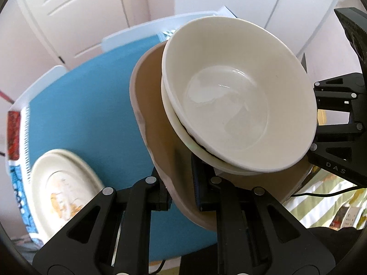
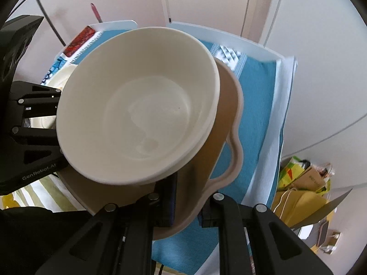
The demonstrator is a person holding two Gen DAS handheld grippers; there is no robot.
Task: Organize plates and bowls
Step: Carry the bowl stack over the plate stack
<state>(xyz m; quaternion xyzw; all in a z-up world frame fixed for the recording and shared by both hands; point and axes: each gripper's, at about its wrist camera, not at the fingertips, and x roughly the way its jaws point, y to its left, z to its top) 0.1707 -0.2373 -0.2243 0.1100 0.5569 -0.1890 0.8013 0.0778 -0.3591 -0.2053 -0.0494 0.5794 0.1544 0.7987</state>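
Both tongs, left [image 1: 183, 197] and right [image 2: 187, 208], clamp the tan tray's [image 1: 149, 96] rim, stacked white bowls [image 1: 238, 96] aboard.

**Bright, soft daylight through strong fisheye lenses**

Both wrist views are well lit and evenly exposed, with pale walls close to washing out. The light is diffuse; shadows are soft, the clearest one falling under the white bowl [image 1: 238, 96] onto the tan tray [image 1: 151, 105]. Small glossy highlights sit on the bowl's inner floor in the left view, while the right view shows the same floor only as a milky sheen. Heavy barrel distortion bends door edges and the blue cloth [image 2: 257, 84] into curves, and a black vignette rings each frame. The patterned plate [image 1: 62, 190] at lower left is smeared by motion blur. The nearest black tongs look slightly soft.
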